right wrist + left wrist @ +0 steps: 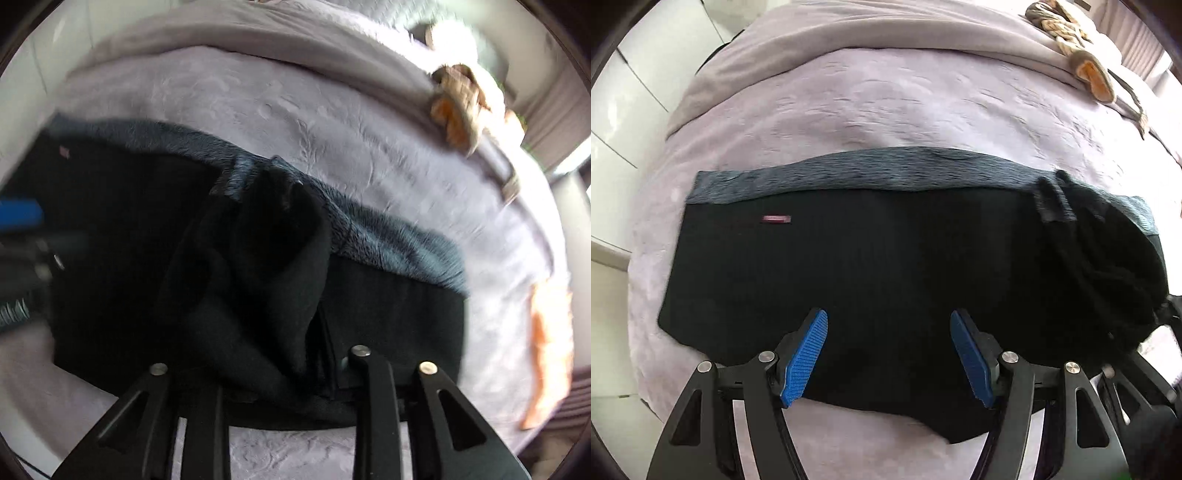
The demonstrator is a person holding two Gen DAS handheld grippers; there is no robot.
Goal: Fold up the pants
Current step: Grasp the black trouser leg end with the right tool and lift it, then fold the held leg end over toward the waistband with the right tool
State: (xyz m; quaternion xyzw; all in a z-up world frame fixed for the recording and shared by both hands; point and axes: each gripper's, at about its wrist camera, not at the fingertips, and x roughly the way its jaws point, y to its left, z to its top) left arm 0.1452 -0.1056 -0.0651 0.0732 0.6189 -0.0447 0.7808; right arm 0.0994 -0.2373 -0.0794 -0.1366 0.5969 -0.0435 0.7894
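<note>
Left gripper (888, 354) hanging open, empty, over folded pants (886, 266).
Right gripper (258, 384): fingertips hidden under bunched cloth, grip unclear; that end is needing smoothing on the bed (886, 110).

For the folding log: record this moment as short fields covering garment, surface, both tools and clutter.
garment: black pants with grey fleecy lining showing along the far edge, lying folded
surface: lilac bedspread
left tool: open above the pants, nothing between the pads
right tool: fingertips hidden by bunched black fabric; grip unclear
clutter: tan knotted item at far right
</note>
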